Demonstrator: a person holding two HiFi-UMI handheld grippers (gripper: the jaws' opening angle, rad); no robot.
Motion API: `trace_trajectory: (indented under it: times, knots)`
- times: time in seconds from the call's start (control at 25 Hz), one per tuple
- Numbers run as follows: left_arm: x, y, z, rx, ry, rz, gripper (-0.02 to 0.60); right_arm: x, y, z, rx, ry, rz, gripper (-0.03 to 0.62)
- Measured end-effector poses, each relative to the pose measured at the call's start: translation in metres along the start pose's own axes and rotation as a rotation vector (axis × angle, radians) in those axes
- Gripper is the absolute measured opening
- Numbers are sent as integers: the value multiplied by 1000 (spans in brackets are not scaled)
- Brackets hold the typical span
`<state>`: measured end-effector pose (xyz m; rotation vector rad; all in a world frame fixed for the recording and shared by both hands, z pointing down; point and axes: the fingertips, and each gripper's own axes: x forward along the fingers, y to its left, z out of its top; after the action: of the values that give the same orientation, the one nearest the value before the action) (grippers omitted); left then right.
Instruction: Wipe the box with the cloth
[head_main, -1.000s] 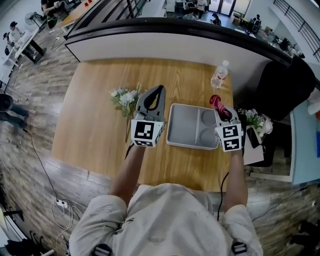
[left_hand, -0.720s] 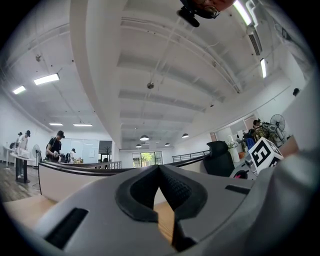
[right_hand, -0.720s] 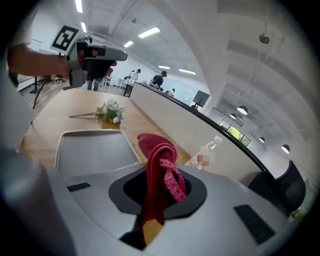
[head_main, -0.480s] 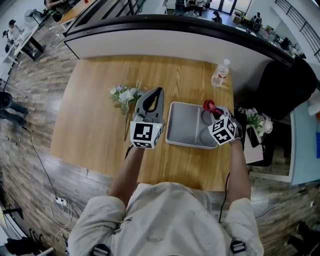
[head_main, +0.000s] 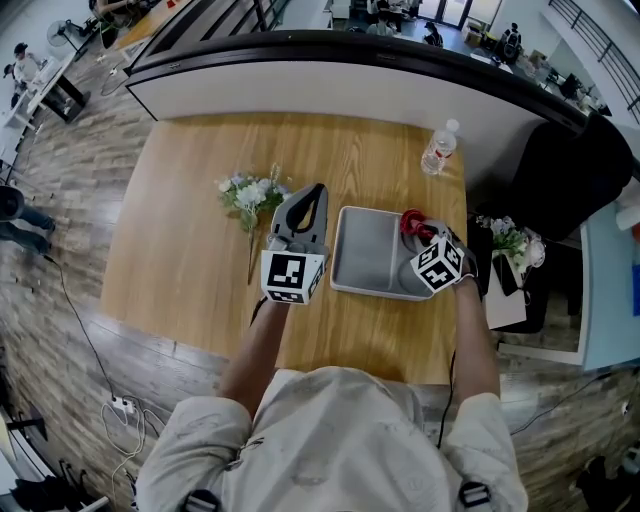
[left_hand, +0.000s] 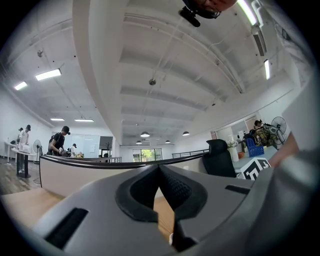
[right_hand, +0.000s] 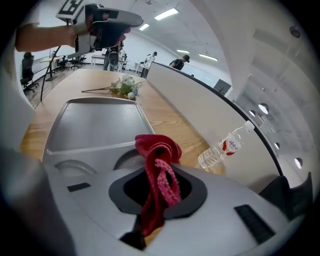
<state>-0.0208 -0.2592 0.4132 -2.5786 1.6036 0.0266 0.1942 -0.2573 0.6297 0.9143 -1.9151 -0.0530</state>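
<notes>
**Cloth held over the right end of the box, wipe about to begin.**
The grey box (head_main: 375, 255) lies on the bench (head_main: 190, 200) by its right edge, midway between the far and near edges. The red cloth (head_main: 412, 224) hangs bunched over the box's small right-hand compartments, pinched firmly in the right claw (head_main: 422, 234). The left claw (head_main: 318, 192) is closed on nothing just beside the box's left rim, tilted upward. A good wipe probably needs the bunch pressed flat to the floor, then drawn toward the large left compartment. Steadying the left rim should stop the box from sliding. Flowers (head_main: 250, 192) and a bottle (head_main: 438, 150) stand clear.
</notes>
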Motion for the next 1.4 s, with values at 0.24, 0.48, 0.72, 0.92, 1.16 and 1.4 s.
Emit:
trace_trajectory:
  times: [0.24,0.48,0.72,0.92,1.16,1.4]
  knots:
    - [-2,-1,-1,0,3,-3,8,0,0,0,0,9,7,61]
    - [-2,0,-2,-3,7,2,8,0,0,0,15,16,13,63]
    - [-2,1,-4,-1,10,4,8,-3,3,-2,21,23,31,63]
    - [-1,1,-6,-6,17,7,8,-8,8,-3,19,30,45,62]
    - [-2,-2,-8,-6,17,-1,9,-14,18,-6,26,33,77,63]
    - [-1,-4,-9,-9,19,-9,8,-23,25,-8,39,30,80,61]
